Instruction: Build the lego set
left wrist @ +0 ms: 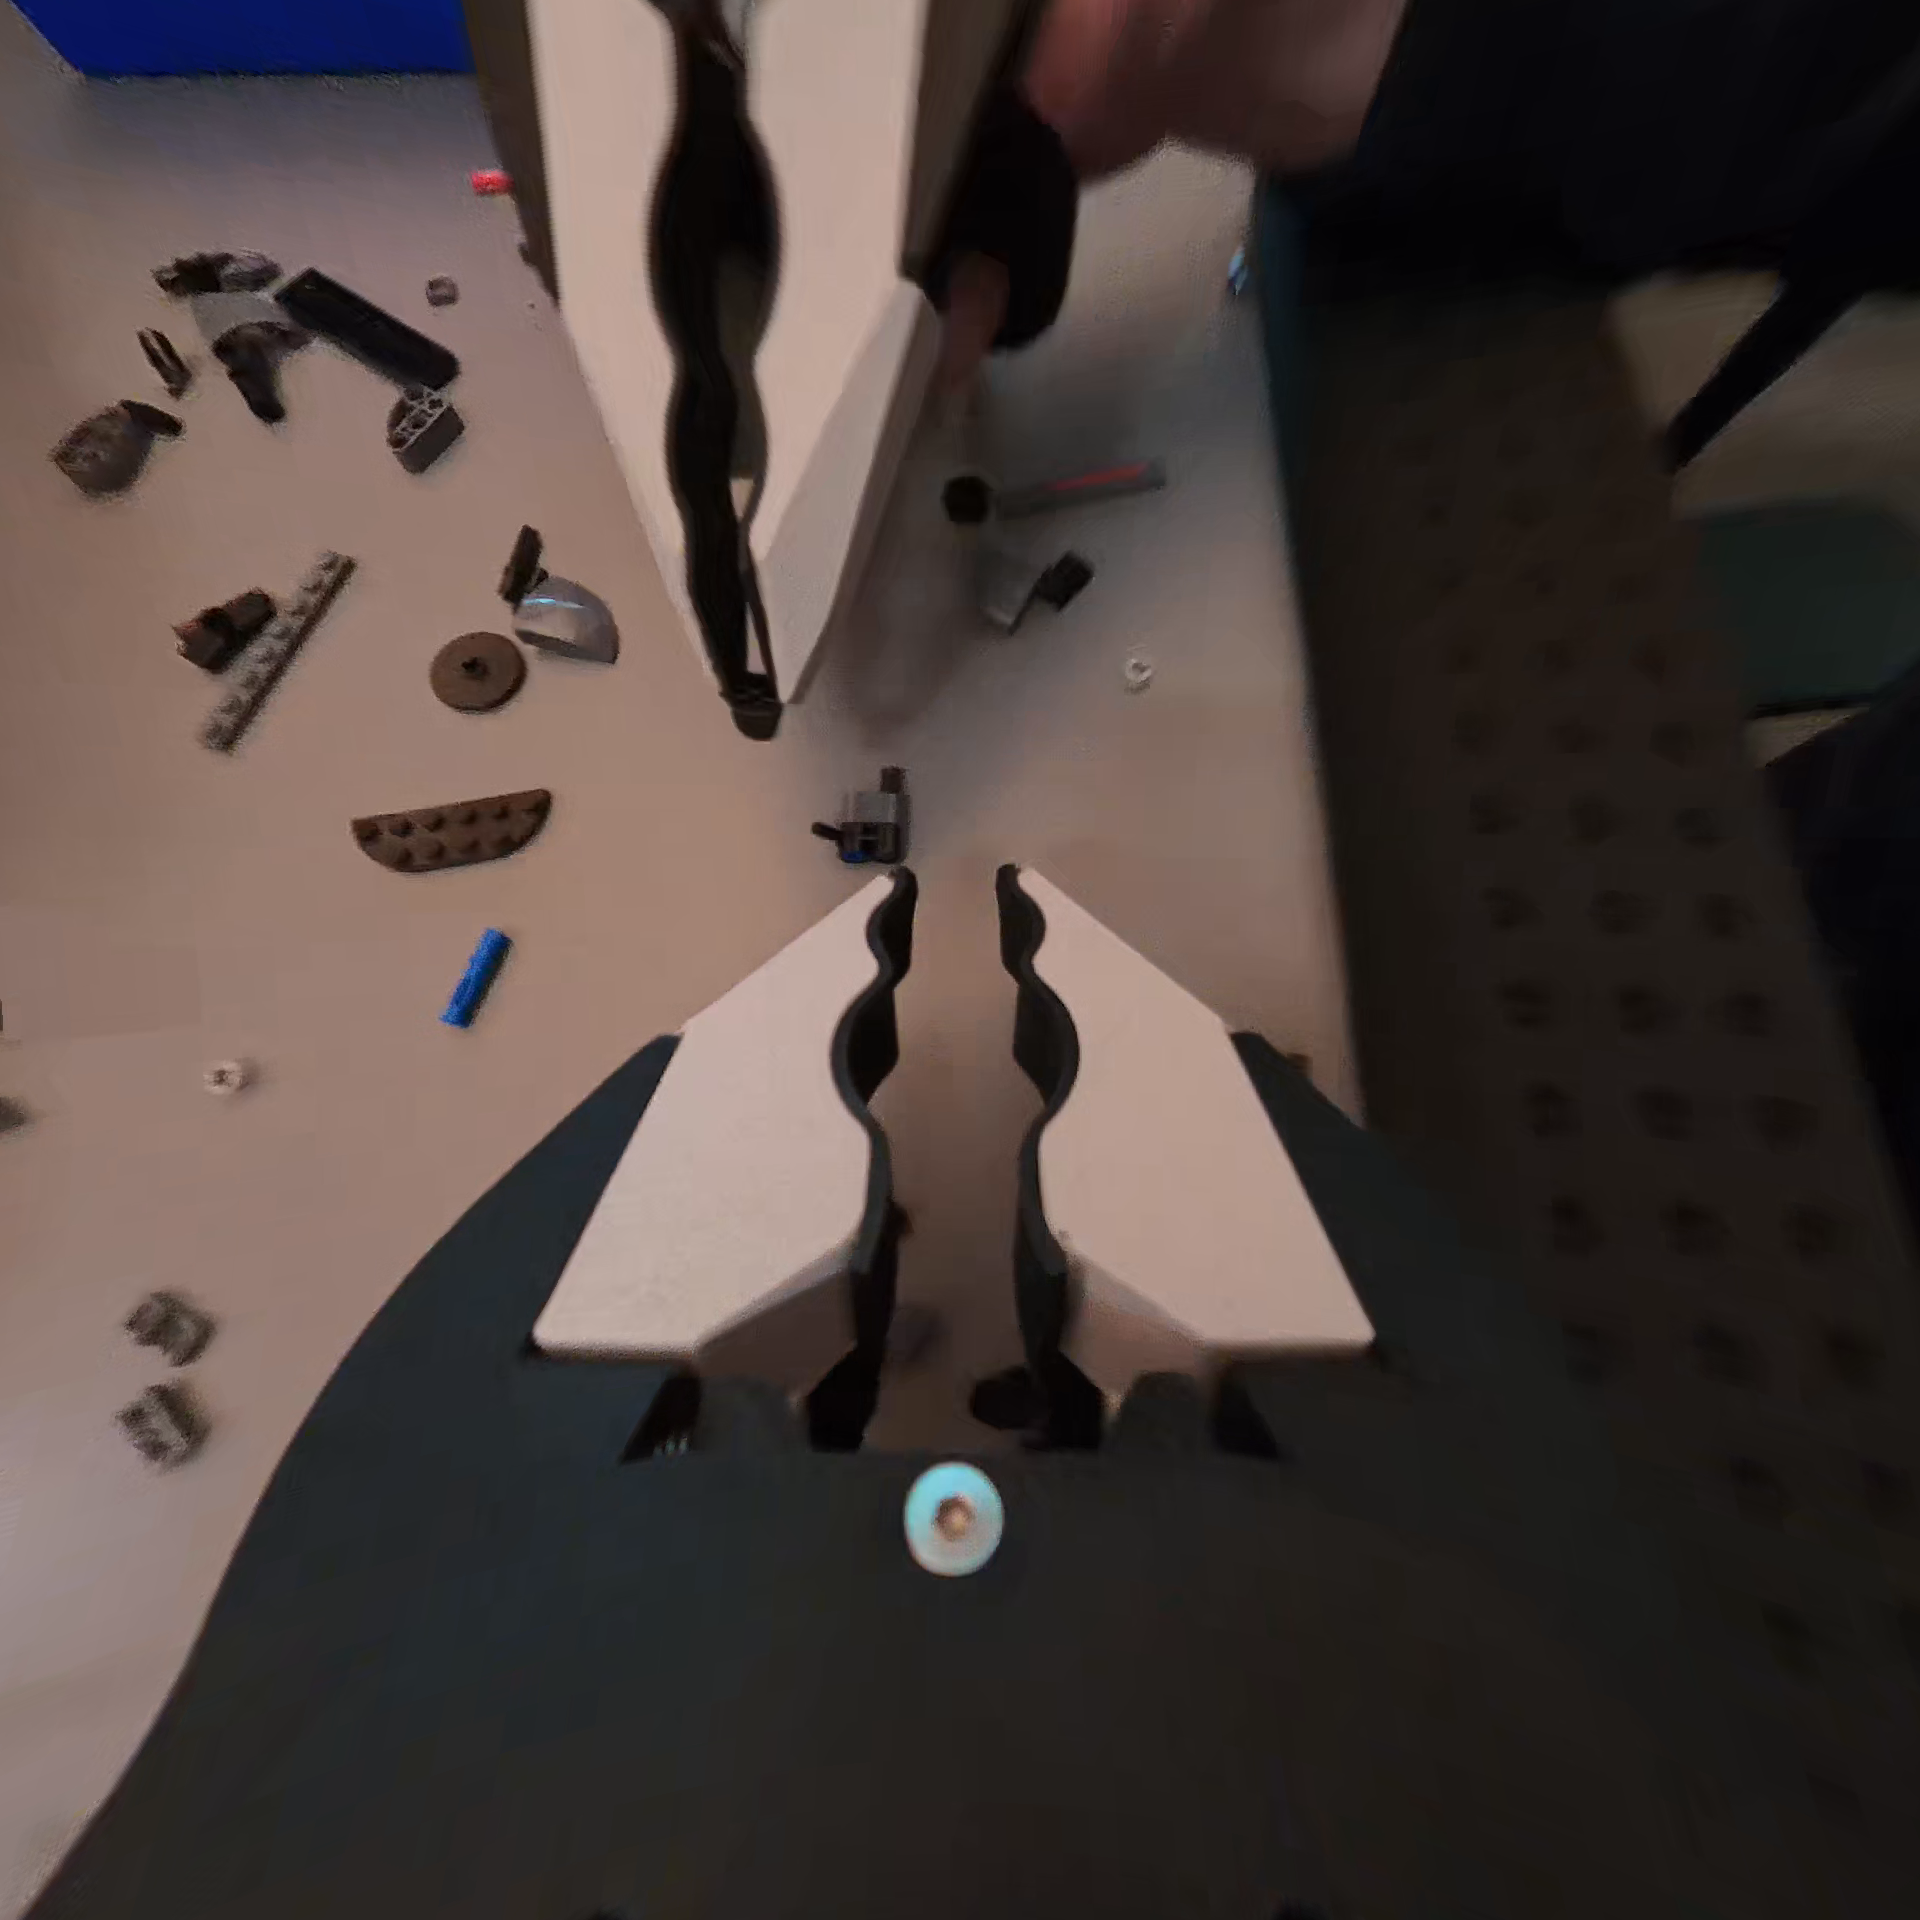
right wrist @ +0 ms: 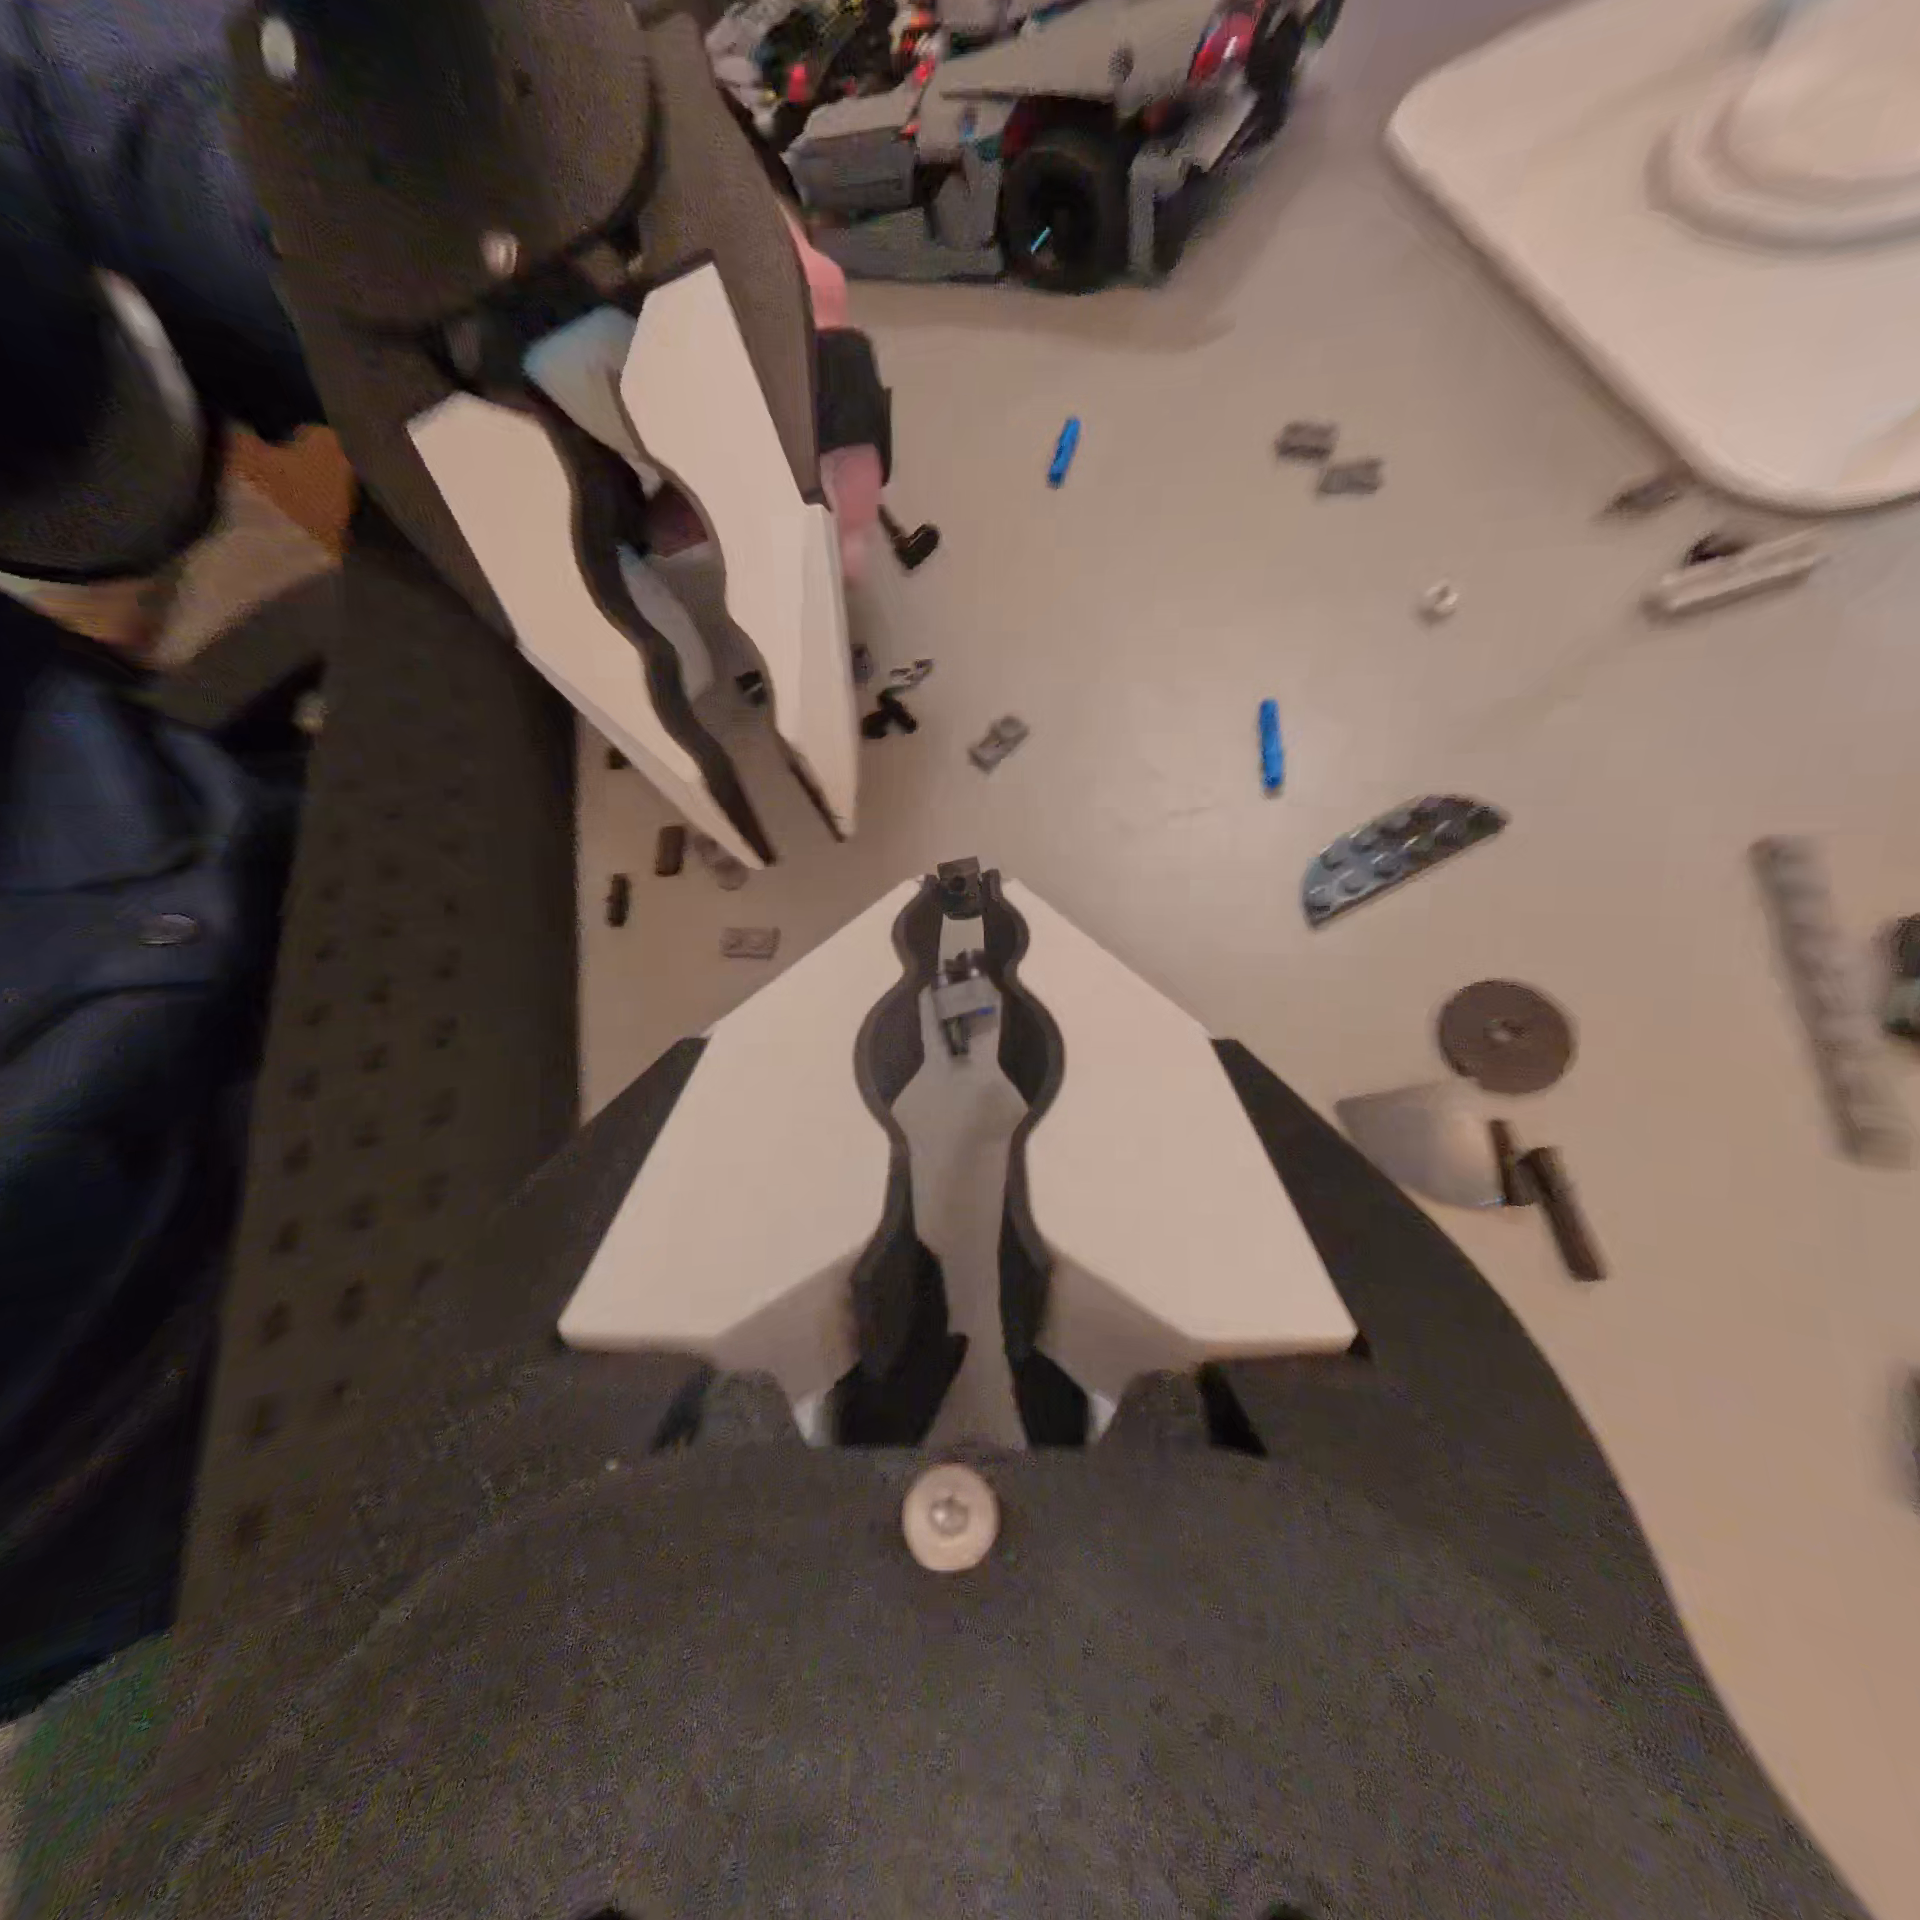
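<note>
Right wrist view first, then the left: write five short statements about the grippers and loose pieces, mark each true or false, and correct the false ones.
1. The right gripper is shut on a small dark piece. True.
2. The left gripper holds a blue pin. False: its jaws stand apart with nothing between them; the blue pin lies on the table.
3. A partly built car stands at the far end of the table. True.
4. The dark half-round plate is stacked on the round disc. False: it lies apart from the round disc.
5. A small grey assembly lies just ahead of the left gripper's tips. True.
</note>
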Motion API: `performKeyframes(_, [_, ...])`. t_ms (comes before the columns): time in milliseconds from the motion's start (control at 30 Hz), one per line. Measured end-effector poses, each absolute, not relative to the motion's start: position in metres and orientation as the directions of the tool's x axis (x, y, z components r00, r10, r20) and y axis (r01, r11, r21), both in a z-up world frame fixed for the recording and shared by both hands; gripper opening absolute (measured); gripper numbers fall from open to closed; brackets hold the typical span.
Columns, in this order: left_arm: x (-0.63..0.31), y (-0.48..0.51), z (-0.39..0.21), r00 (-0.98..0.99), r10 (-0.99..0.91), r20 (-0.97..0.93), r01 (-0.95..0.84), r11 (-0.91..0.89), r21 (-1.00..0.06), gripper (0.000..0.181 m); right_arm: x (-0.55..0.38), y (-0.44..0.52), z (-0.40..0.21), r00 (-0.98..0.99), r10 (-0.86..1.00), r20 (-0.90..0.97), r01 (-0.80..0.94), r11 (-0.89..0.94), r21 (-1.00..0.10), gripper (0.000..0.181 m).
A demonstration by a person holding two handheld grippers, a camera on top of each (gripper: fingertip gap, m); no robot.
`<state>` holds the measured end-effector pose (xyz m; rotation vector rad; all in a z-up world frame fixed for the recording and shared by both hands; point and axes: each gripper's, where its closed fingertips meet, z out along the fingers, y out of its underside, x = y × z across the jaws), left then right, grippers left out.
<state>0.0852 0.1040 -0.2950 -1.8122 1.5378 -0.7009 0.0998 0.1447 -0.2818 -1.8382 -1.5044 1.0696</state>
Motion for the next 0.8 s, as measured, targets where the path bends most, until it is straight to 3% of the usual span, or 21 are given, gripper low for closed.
performKeyframes(200, [0.1, 0.119, -0.318, 0.131, -0.942, -0.307, -0.769, 0.099, -0.632, 0.004, 0.102, 0.152, -0.298, 0.086, 0.879, -0.469, 0.585, -0.426, -0.691, 0.005])
performKeyframes(467, [0.104, 0.122, -0.33, 0.099, -0.919, -0.382, -0.801, 0.154, -0.579, 0.005, 0.1, 0.145, -0.317, 0.104, 0.818, -0.566, 0.666, -0.48, -0.571, 0.005])
performKeyframes(800, [0.107, 0.125, -0.332, 0.051, -0.847, -0.528, -0.827, 0.26, -0.498, 0.006, 0.098, 0.146, -0.319, 0.119, 0.775, -0.62, 0.668, -0.525, -0.528, 0.005])
